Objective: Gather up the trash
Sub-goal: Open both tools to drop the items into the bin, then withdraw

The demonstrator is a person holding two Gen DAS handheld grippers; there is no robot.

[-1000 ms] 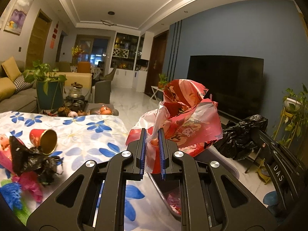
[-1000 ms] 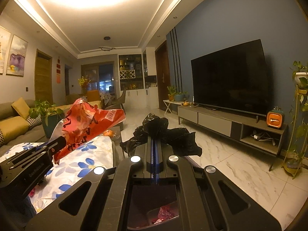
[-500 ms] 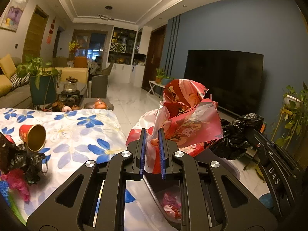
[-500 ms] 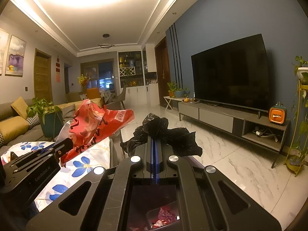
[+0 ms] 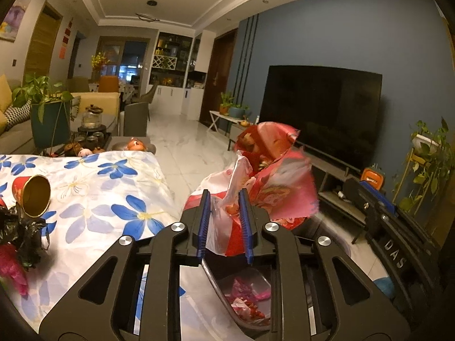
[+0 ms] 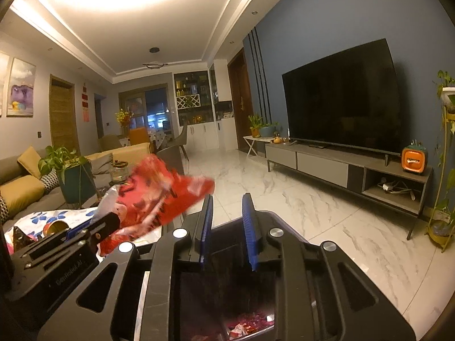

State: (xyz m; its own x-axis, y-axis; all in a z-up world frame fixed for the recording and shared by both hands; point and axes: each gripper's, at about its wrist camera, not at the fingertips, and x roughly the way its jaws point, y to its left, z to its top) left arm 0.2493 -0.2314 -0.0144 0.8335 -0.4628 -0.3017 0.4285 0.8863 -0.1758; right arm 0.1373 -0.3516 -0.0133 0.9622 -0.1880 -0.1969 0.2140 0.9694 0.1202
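- My left gripper (image 5: 224,221), low centre of its frame, has its jaws apart with the red printed plastic bag (image 5: 273,176) loose between them — blurred
- My right gripper (image 6: 227,227) stands with jaws apart, empty
- Below both, the dark trash bin (image 5: 219,284) holds pink and red scraps
- At left, a red-and-gold paper cup (image 5: 32,191) lies on the flowered tablecloth (image 5: 113,187)

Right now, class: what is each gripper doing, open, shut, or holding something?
Left gripper: jaws parted, red wrapper between them; grip cannot be told.
Right gripper: open, nothing between its fingers.
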